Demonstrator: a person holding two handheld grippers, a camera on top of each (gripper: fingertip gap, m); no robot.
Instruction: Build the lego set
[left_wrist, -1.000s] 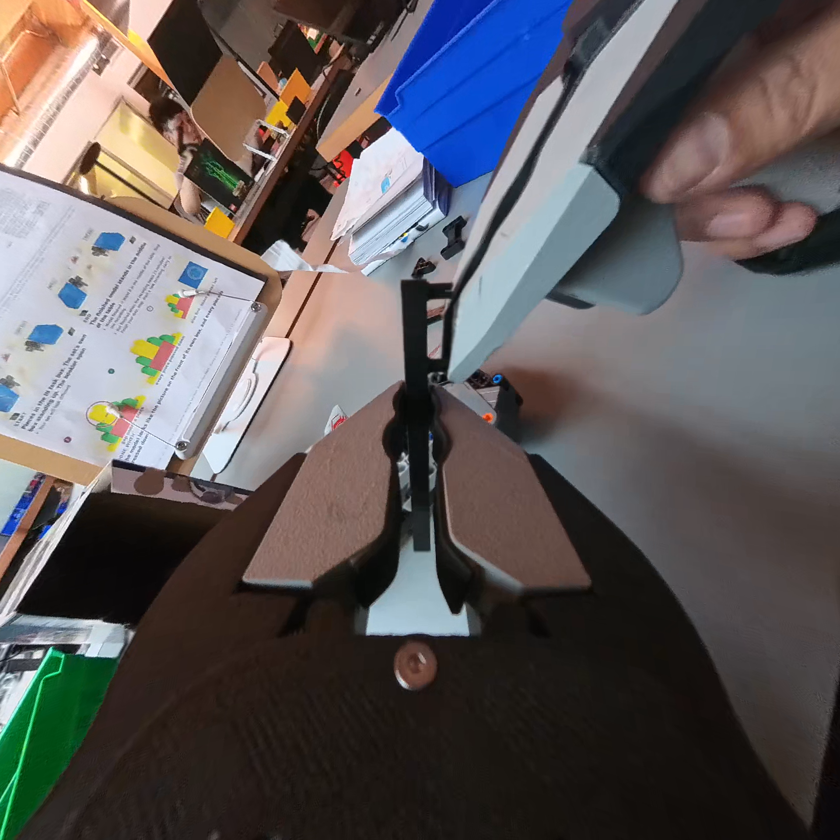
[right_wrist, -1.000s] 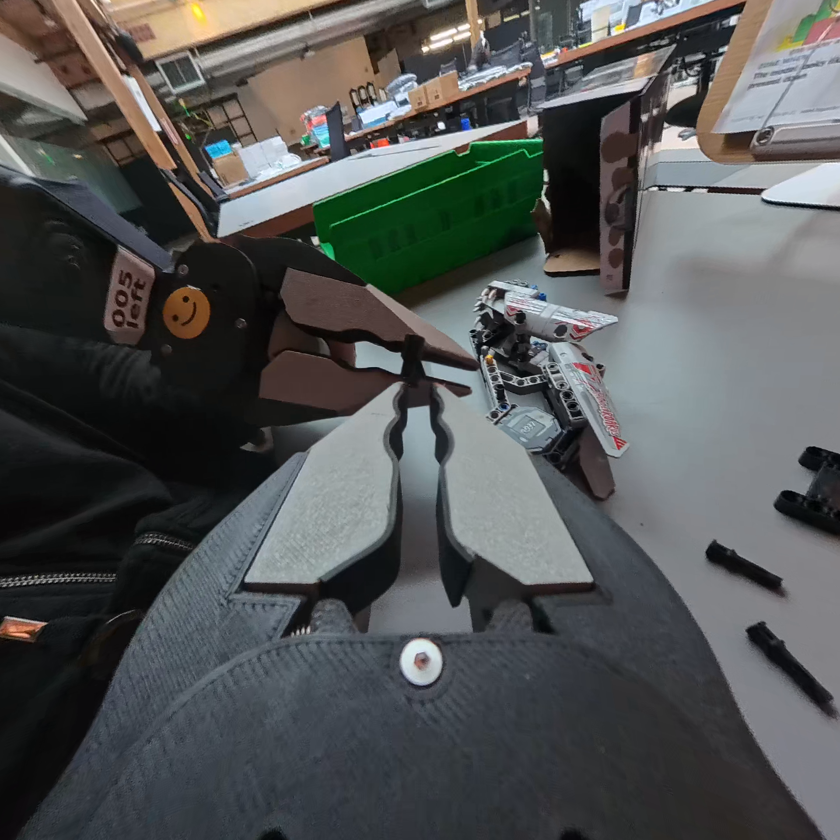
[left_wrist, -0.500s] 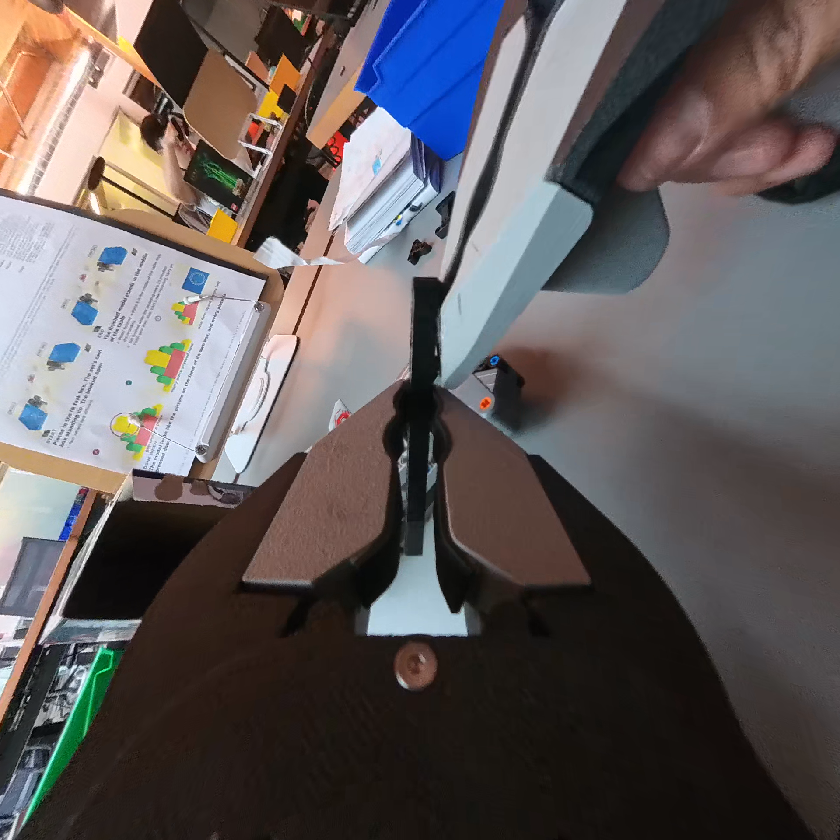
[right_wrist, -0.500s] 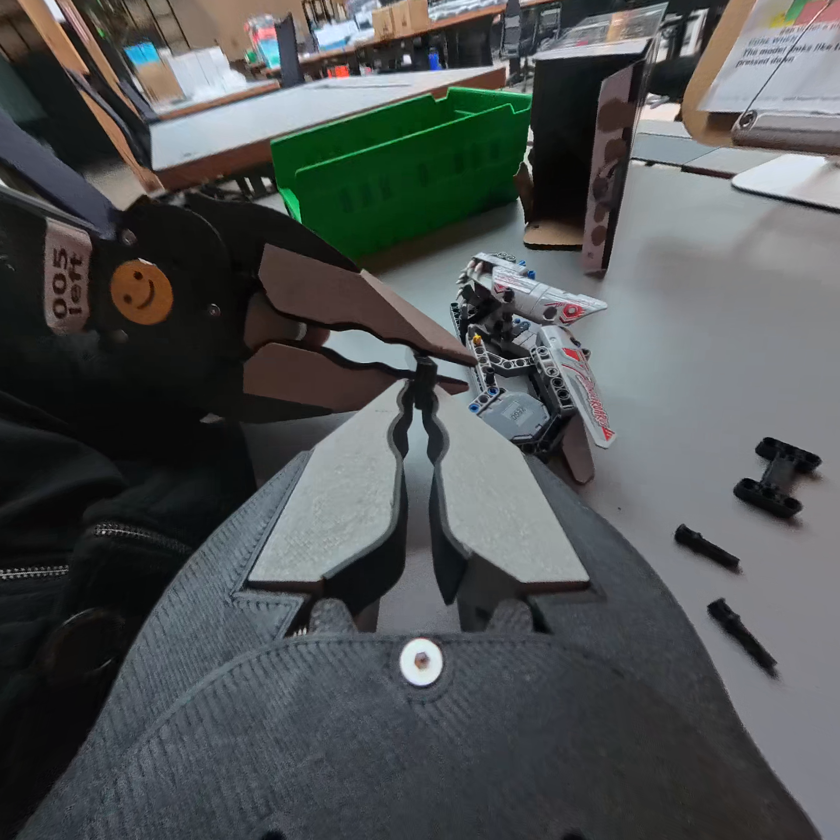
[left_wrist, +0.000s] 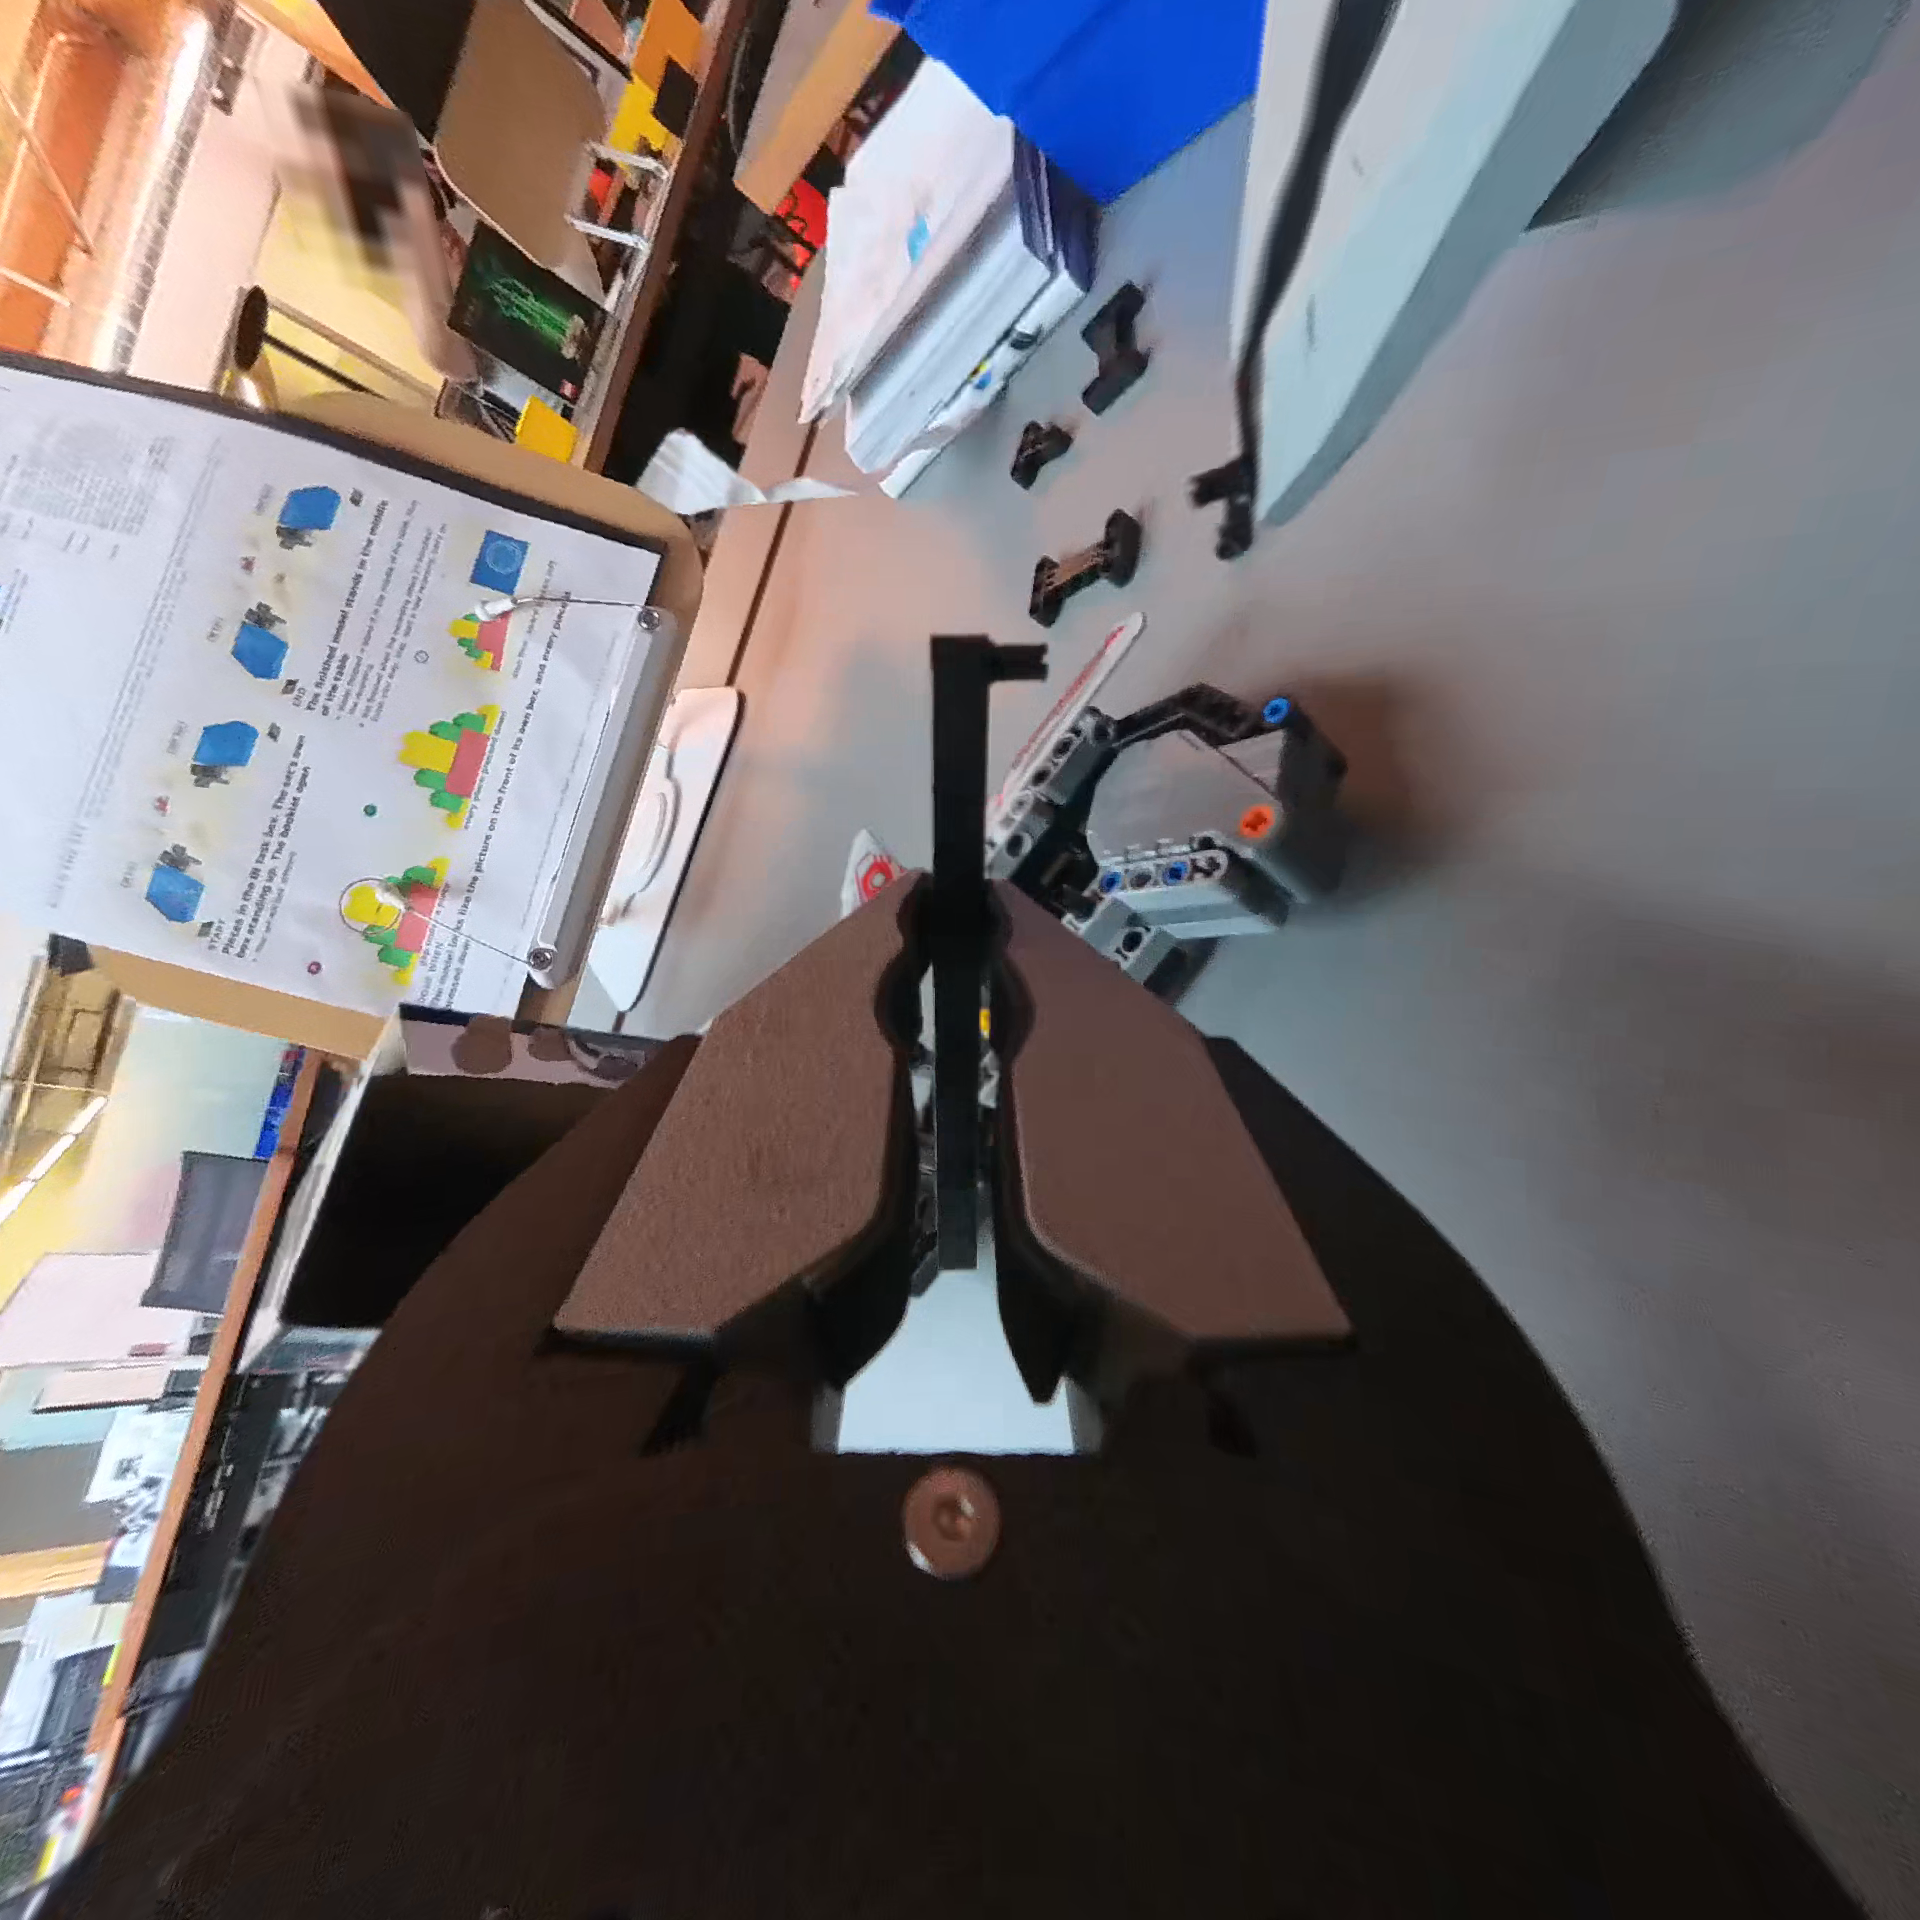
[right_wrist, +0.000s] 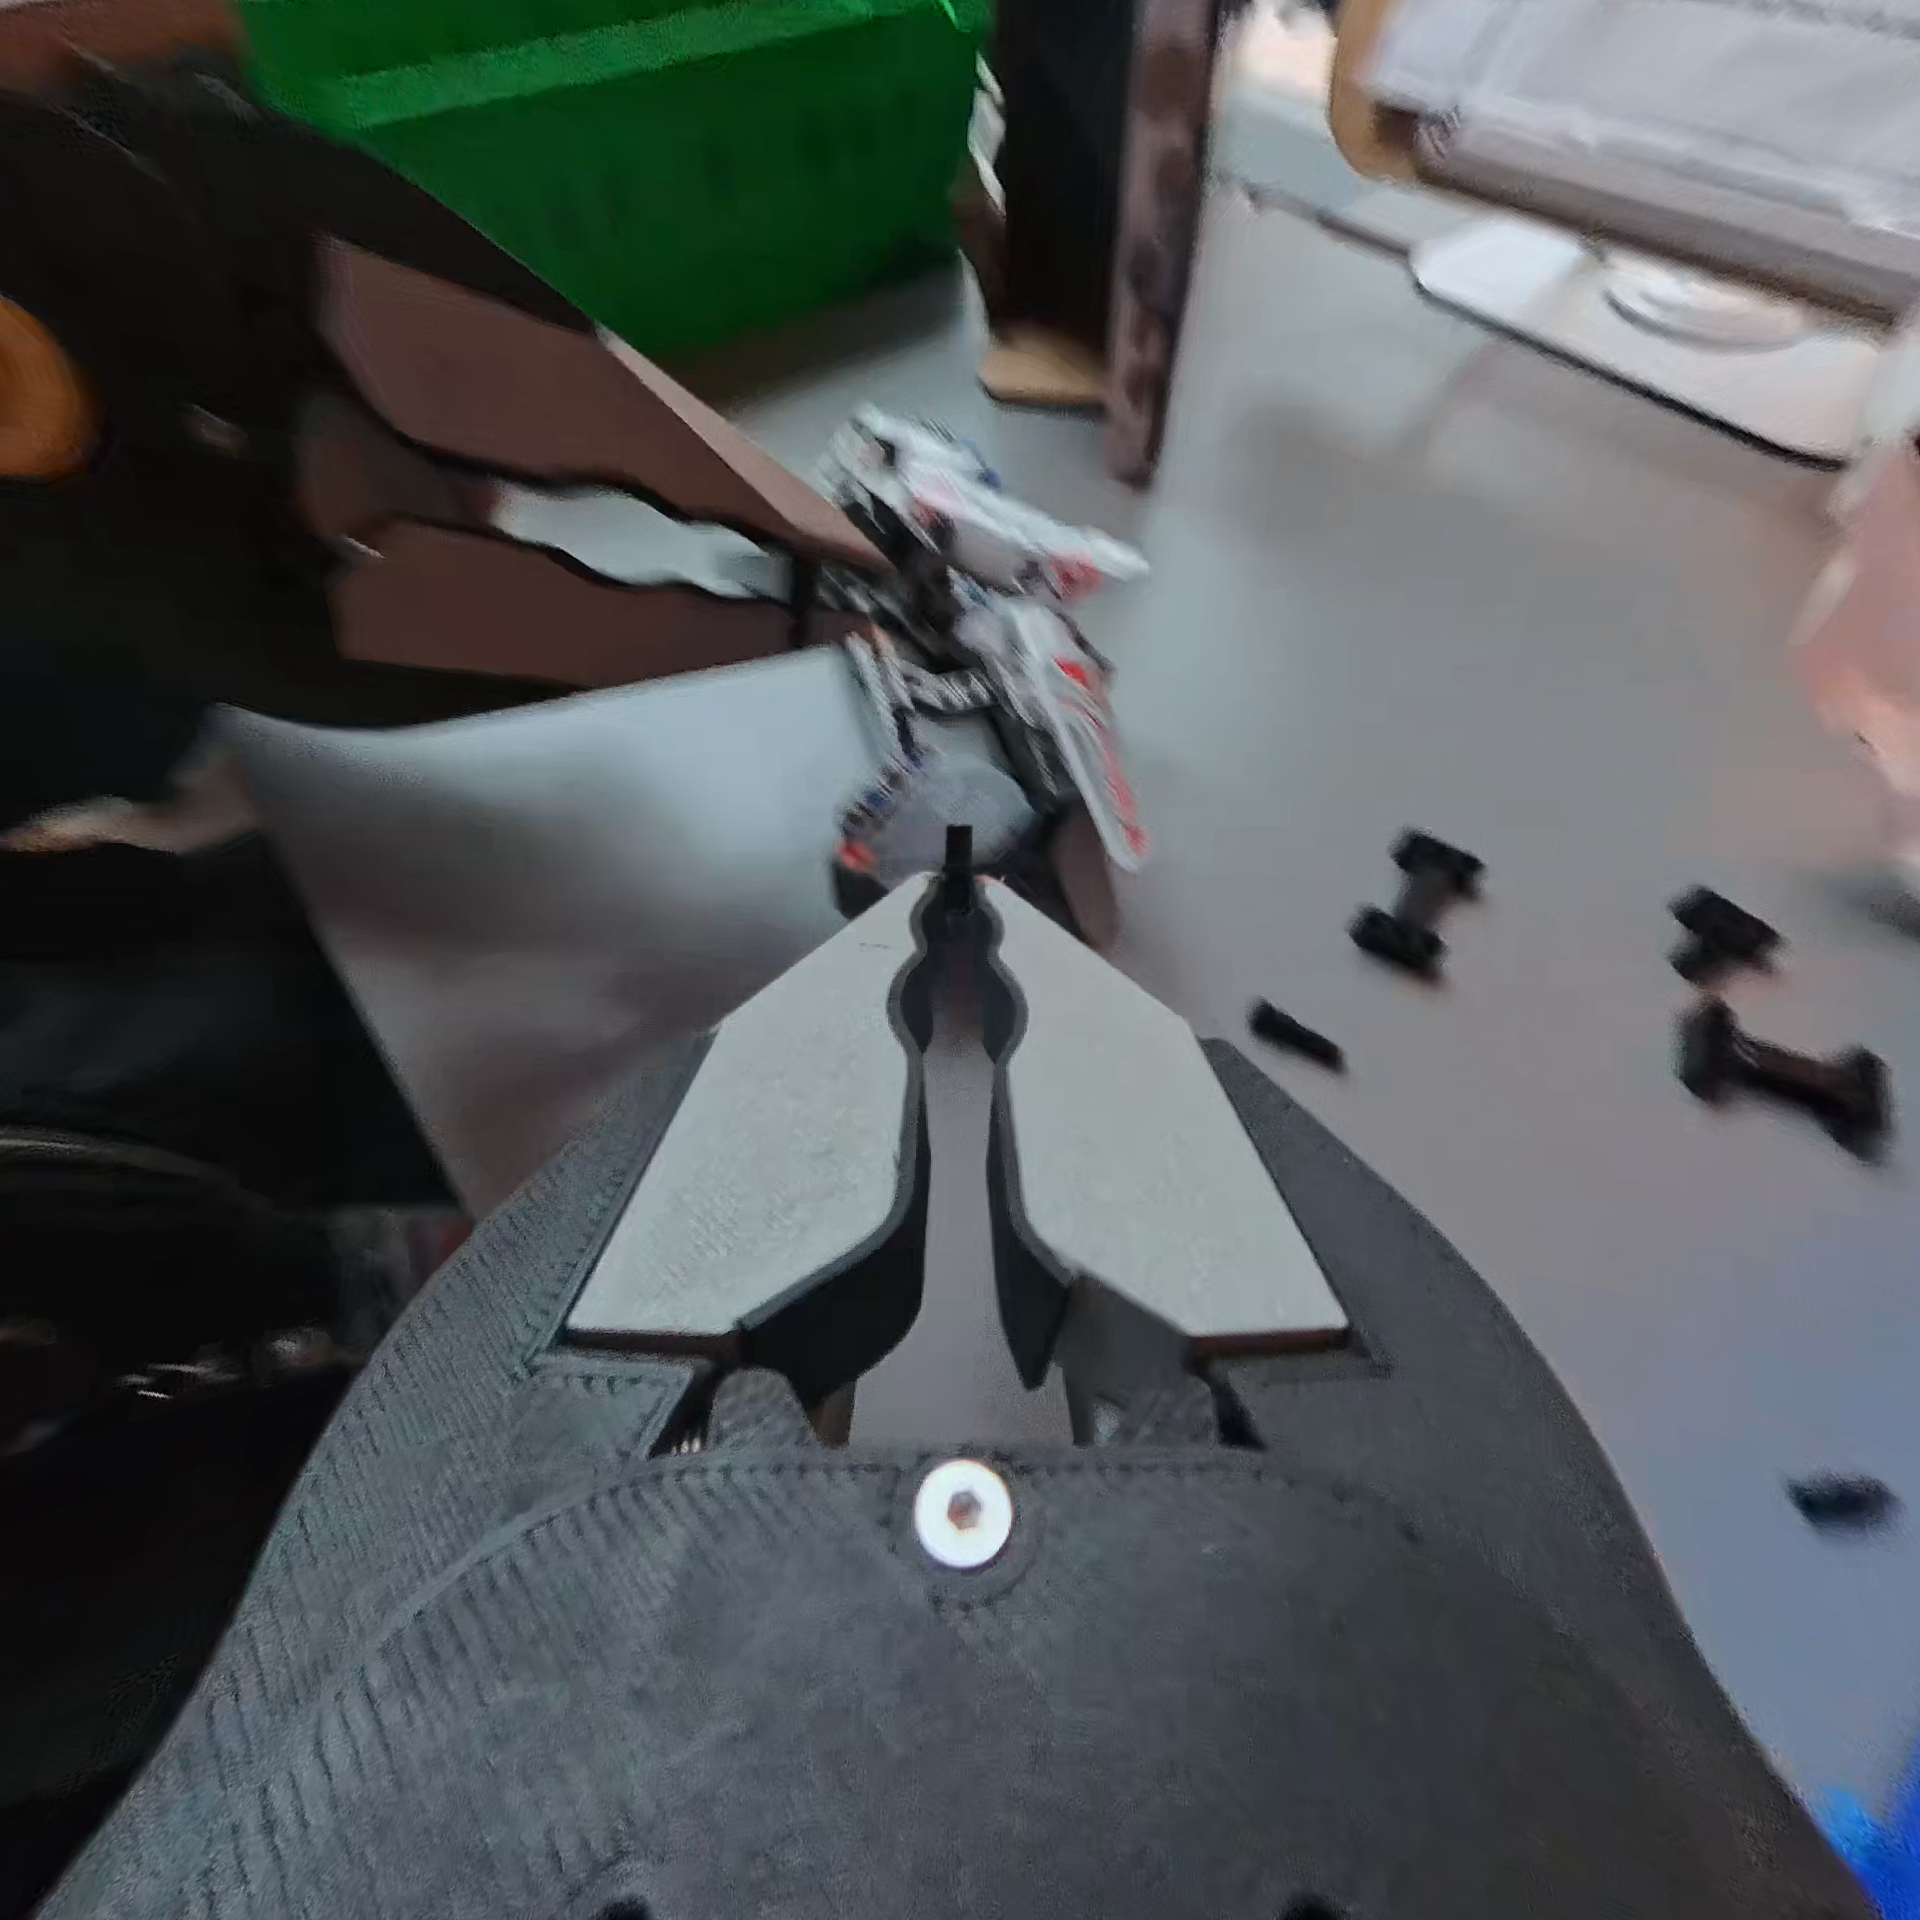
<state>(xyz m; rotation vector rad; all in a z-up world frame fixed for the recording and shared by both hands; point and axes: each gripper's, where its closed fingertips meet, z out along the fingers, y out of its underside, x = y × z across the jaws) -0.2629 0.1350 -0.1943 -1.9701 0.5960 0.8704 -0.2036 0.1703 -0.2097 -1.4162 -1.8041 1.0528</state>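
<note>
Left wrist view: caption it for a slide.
Left gripper clamps a long black beam above the half-built Lego model.

Grey table (left_wrist: 1662, 1039) in a workshop with wooden desks (left_wrist: 727, 312).

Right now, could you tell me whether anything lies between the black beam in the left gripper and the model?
Nothing visible does. The left gripper holds the beam just above the model; only bare table surrounds them.

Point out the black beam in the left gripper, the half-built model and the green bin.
black beam (left_wrist: 958, 790): left wrist view, on its shaft above the fingertips.
half-built model (left_wrist: 1195, 821): left wrist view, on its grey and black frame.
green bin (right_wrist: 665, 156): right wrist view, on its front wall.
</note>
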